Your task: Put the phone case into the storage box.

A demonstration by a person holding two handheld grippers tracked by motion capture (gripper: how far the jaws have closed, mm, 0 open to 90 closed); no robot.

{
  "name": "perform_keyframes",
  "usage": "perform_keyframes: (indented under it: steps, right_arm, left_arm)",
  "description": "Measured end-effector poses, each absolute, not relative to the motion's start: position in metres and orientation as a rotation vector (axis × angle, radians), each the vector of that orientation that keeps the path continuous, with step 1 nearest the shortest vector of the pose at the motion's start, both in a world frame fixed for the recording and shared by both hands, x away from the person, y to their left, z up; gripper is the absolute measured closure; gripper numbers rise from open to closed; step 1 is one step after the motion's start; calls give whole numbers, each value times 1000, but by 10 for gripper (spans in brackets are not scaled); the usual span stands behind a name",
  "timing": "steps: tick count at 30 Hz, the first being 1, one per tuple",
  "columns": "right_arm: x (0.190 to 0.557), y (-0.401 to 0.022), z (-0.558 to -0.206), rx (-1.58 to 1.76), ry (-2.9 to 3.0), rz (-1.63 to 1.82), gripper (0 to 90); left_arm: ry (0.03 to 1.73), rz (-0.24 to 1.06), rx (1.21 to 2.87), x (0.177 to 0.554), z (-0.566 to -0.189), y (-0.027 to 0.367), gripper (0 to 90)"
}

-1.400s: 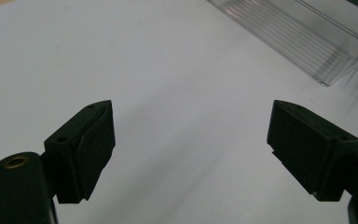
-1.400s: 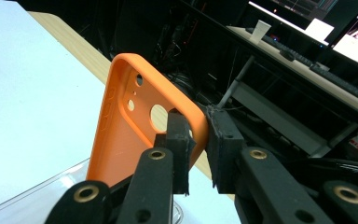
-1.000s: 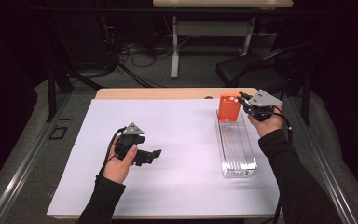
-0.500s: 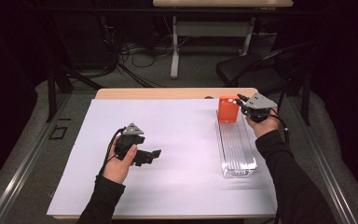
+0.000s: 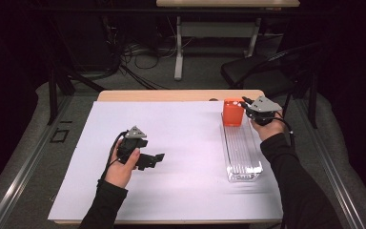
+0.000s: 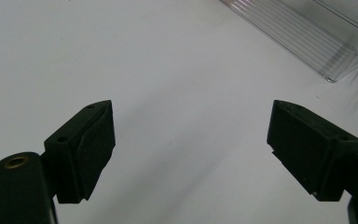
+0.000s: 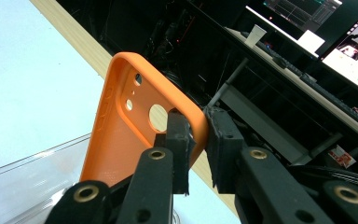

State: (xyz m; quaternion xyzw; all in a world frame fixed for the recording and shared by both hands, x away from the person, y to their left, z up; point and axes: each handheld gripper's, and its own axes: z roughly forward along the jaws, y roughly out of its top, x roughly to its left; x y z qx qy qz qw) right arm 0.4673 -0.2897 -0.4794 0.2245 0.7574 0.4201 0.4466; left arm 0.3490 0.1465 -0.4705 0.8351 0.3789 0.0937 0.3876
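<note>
Right tool (image 7: 196, 140) clenched on edge of orange phone case (image 7: 130, 126), held upright over far end of clear tray (image 5: 240, 148) at counter's (image 5: 181, 191) right side. Left tool (image 6: 191, 144) released, jaws wide apart, resting low over bare white counter, well apart from tray.

A white sheet (image 5: 186, 143) is covering nearly all of the bench (image 5: 171, 96), leaving a strip of bare wood showing along the far edge. Beyond it, in the upper left of the high view, dark cables (image 5: 128, 62) are lying tangled on the grey floor (image 5: 200, 78). A white desk leg (image 5: 178, 52) is standing at upper centre, and a black chair (image 5: 267, 67) is sitting at upper right. Monitors (image 7: 326, 23) are glowing in the upper right of the right gripper view.
</note>
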Motion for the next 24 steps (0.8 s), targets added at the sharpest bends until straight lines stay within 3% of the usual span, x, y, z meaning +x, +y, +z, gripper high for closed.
perform_keyframes:
  steps: [24]
  right_arm:
    - [472, -296, -482, 559, 1877, 952, 761]
  left_arm:
    - [967, 229, 2136, 349, -472, 145, 153]
